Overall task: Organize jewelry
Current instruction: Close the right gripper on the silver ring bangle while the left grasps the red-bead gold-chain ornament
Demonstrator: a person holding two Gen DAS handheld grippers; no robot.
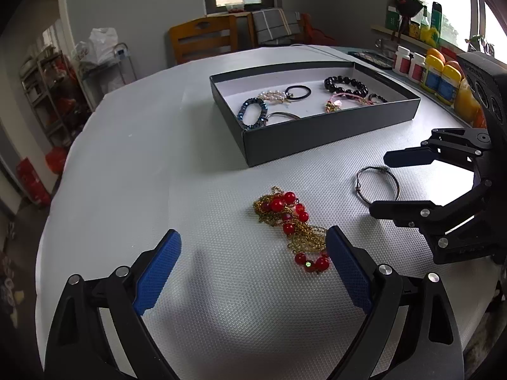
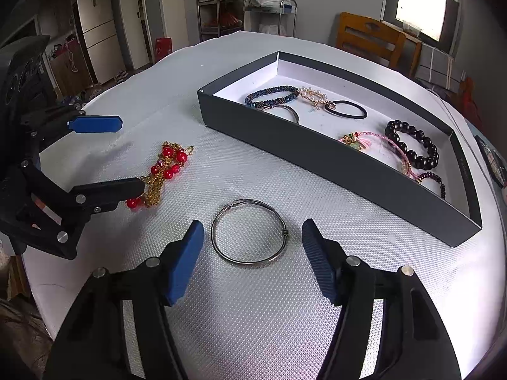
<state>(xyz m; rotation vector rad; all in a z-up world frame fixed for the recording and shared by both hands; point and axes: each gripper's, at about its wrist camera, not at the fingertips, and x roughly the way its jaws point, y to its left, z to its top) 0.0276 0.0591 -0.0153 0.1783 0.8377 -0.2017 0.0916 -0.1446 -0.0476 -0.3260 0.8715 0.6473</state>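
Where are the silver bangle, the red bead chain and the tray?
silver bangle [image 2: 250, 258], right wrist view, near edge of ring.
red bead chain [image 1: 276, 204], left wrist view, a red bead.
tray [image 2: 317, 145], right wrist view, front wall.

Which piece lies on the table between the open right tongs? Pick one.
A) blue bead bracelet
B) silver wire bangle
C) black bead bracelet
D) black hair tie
B: the silver wire bangle lies flat on the table between the spread right tongs, untouched; the other three pieces sit in the box.
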